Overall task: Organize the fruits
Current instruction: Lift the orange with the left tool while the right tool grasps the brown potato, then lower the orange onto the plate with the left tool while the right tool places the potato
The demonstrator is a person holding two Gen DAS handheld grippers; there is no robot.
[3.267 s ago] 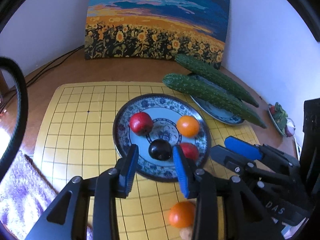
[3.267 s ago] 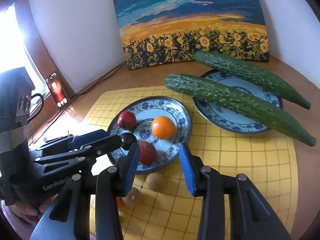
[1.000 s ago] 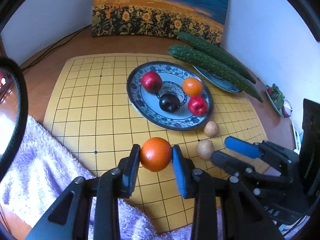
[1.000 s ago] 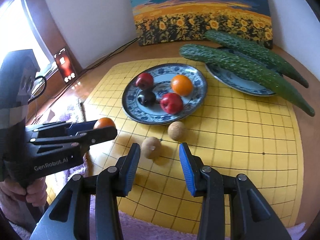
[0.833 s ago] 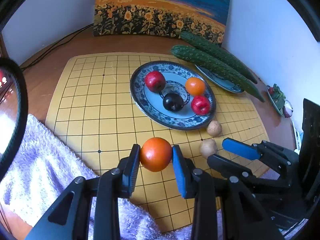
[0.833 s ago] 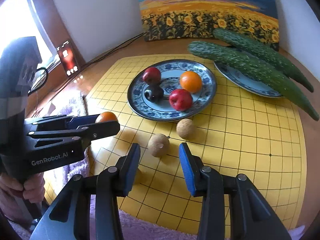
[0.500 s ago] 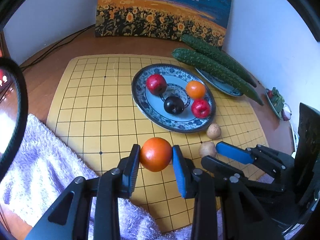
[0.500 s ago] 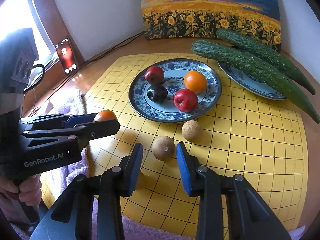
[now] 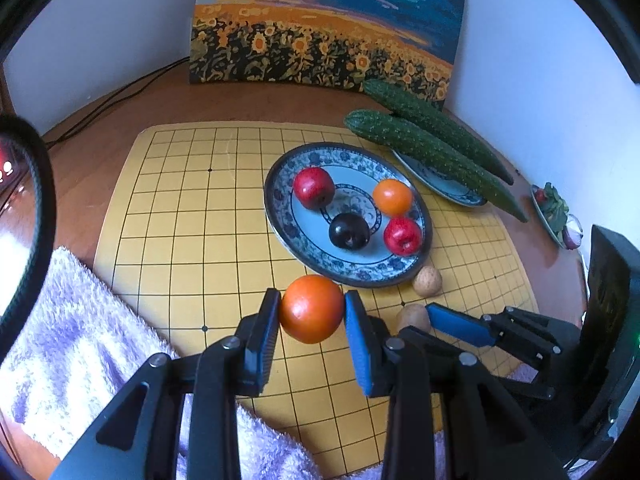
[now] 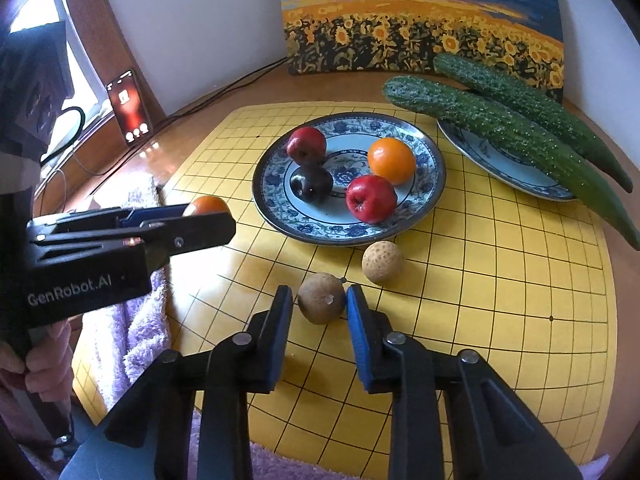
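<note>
Left gripper (image 9: 311, 309) is clamped on an orange (image 9: 311, 308), held over the near part of the yellow grid mat (image 9: 192, 240), just short of the fruit plate (image 9: 280, 224). The right gripper (image 10: 320, 305) has its pads around a brown longan (image 10: 321, 303), not quite squeezed shut. Only the right wrist view shows the phone (image 10: 129, 107) propped at the table's left edge; the left wrist view catches a small dish (image 9: 554, 212) by the right edge.

I count two oranges: one (image 9: 311, 308) between my left fingers, one (image 10: 391, 160) on the plate. Two red apples (image 10: 371, 199) (image 10: 306, 145), one dark plum (image 10: 311, 183). Two brown round fruits (image 10: 321, 298) (image 10: 382, 261) on the mat. Two cucumbers (image 10: 500, 128) (image 10: 532, 108). Two patterned plates (image 10: 276, 204) (image 10: 500, 168). One sunflower painting (image 10: 420, 16).
</note>
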